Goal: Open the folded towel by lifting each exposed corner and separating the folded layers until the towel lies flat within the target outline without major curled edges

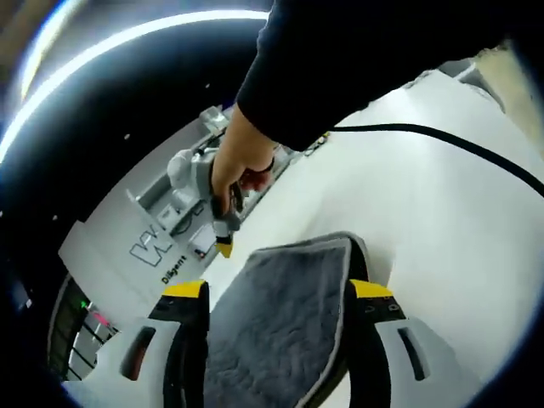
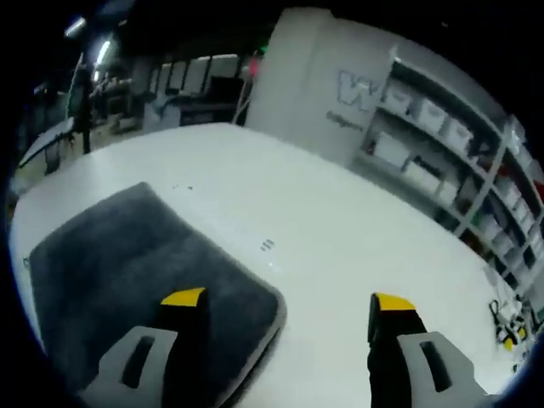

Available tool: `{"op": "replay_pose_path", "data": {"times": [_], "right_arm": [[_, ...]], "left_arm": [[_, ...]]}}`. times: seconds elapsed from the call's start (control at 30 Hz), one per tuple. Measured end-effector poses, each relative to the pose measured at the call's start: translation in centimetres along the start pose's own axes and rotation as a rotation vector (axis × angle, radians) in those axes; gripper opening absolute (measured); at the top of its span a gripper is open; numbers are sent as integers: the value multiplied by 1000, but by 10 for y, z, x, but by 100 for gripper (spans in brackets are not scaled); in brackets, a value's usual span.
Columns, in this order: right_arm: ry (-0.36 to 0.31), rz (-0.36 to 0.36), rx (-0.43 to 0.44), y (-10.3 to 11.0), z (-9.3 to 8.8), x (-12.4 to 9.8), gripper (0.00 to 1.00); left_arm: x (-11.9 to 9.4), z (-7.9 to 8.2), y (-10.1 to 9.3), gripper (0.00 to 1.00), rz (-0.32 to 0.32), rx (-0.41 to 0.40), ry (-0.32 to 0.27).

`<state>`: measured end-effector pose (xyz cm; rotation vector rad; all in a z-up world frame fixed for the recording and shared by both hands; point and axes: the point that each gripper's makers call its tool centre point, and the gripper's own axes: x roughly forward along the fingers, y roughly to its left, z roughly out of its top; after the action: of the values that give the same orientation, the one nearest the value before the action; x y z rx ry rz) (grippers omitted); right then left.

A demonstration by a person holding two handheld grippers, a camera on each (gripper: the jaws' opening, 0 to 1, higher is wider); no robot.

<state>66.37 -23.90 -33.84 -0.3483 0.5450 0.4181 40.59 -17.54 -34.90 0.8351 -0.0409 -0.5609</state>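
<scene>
On the white table (image 2: 357,255), both grippers gape; the towel's (image 1: 280,323) bound edge lies between the left gripper's (image 1: 276,293) jaws.

Towel (image 1: 285,327): dark grey pile with a faint quilted texture, edged by a lighter grey band; it lies between the left gripper's (image 1: 279,293) jaws and, in the right gripper view, under the left jaw of the right gripper (image 2: 289,299). Both grippers: yellow tips, black inner faces, pale grey outer shells. Table (image 2: 357,229): plain white, with a small dark mark ahead of the right gripper. Cable (image 1: 442,140): black, beyond the left gripper's right jaw. Sleeve (image 1: 357,59): black. Hand (image 1: 240,166): around a grey handle, with a yellow-tipped jaw below. Pillar (image 2: 327,81): white, with blue outlined lettering. Shelves (image 2: 459,161): grey, with white boxes.
</scene>
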Motion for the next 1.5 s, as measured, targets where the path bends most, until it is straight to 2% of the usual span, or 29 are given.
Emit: {"op": "replay_pose_path", "data": {"times": [0.07,0.1,0.13,0.2,0.27,0.47,0.57,0.67,0.8,0.9,1.03,1.07,1.13,1.17,1.27,1.33,1.5], "right_arm": [[13,98,106,15,-4,1,63],[20,118,141,17,-6,2,62],[15,118,155,17,-6,2,61],[9,117,167,14,-5,1,51],[8,123,189,13,-6,1,43],[24,166,205,22,-11,4,35],[47,214,240,33,-15,7,24],[77,243,278,40,-22,10,25],[122,279,315,48,-32,14,26],[134,292,334,48,-34,15,27],[160,310,401,47,-41,17,25],[166,303,406,46,-44,18,26],[190,230,414,35,-53,23,26],[190,241,411,36,-54,23,25],[179,205,433,26,-53,22,22],[178,210,446,25,-52,21,20],[199,208,433,28,-59,24,27]], "left_arm": [[1,0,-4,45,-11,8,-1],[2,1,-7,39,-18,13,-3],[2,2,-9,36,-23,15,-4],[3,4,-15,31,-45,32,-15],[4,5,-18,29,-58,37,-19],[9,4,-28,27,-106,58,-31],[9,4,-31,26,-127,61,-32],[9,5,-33,24,-142,55,-34],[10,8,-34,9,-149,53,-36],[9,8,-34,2,-146,56,-36],[10,8,-35,2,-148,48,-36],[10,8,-36,2,-149,43,-35],[9,8,-35,2,-149,36,-37],[9,8,-35,1,-148,33,-38],[8,8,-34,1,-147,27,-41],[7,8,-33,1,-143,26,-44],[8,9,-36,1,-152,18,-52]]}}
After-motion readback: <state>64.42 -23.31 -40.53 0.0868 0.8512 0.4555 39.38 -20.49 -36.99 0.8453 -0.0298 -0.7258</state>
